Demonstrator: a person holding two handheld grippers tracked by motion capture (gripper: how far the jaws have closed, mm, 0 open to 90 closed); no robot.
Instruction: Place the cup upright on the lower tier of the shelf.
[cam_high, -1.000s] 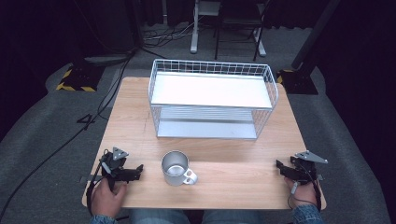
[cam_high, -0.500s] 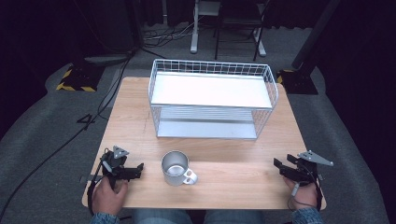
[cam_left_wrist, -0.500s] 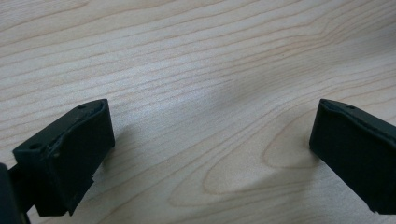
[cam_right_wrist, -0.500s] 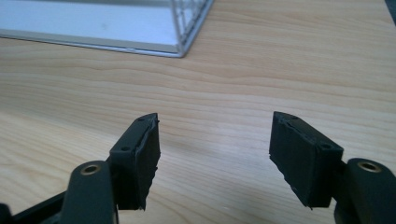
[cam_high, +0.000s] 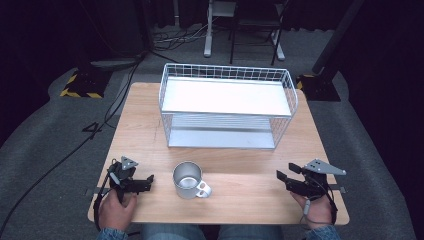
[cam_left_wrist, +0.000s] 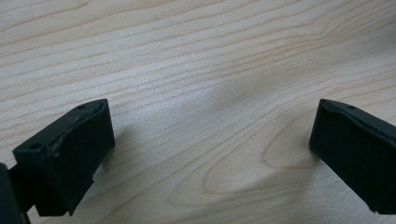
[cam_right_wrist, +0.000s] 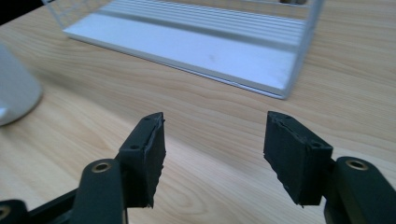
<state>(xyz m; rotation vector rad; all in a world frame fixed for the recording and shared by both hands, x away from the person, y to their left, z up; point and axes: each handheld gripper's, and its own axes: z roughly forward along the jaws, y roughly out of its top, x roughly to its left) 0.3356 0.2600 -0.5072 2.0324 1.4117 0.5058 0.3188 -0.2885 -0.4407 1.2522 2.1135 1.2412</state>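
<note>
A pale wooden table (cam_high: 150, 130) stands on grey carpet (cam_high: 45, 150) in a dark room. At its near edge, close to the left corner, a hand holds the left gripper (cam_high: 145, 181) low over the wood. In the left gripper view its jaws stand wide apart with only bare wood grain between them. Near the right corner of the same edge, another hand holds the right gripper (cam_high: 283, 178), pointing inward along the table. Its jaws have just been closing, yet they are apart with nothing between them, as the right gripper view shows.

The mug (cam_high: 188, 180), a metal one, sits upright near the middle of the near edge, between the two grippers, its handle turned toward the near right. It lies just beside the left gripper's jaws, apart from them, and well apart from the right gripper's. In the right gripper view a pale rounded shape at the left edge is probably this mug (cam_right_wrist: 14, 91), though the focus is poor.

Beyond the mug, a white wire rack (cam_high: 227, 107) with two shelves takes up the far half of the table. Past the far edge are cables (cam_high: 165, 42), chair legs (cam_high: 240, 45) and a yellow-and-black striped base (cam_high: 80, 86) on the floor.
</note>
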